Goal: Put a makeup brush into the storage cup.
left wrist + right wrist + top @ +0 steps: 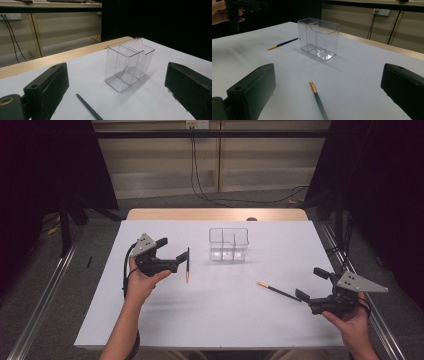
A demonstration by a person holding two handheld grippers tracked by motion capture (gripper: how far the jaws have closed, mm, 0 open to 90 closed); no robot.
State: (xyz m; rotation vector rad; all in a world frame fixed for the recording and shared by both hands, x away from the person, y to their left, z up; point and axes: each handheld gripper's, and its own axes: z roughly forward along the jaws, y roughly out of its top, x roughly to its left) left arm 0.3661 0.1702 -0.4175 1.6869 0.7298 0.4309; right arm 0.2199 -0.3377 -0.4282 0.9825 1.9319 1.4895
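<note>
Both open grippers, left (181,254) and right (311,284), could nudge their thin dark gold-tipped brushes (187,264) (278,291) away, or topple the far clear plastic compartment holder (228,243).

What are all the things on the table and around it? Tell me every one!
Brushes: two, dark handles with gold ends, lying flat; one by the left gripper, one by the right gripper.
Box: one, clear plastic with dividers, empty, upright mid-table.
Table: one, white top, wooden far edge.
Cables: black, hanging down the back wall.
Left gripper: black, open, near its brush.
Right gripper: black, open, near its brush.
Hands: two, holding the grippers.
</note>
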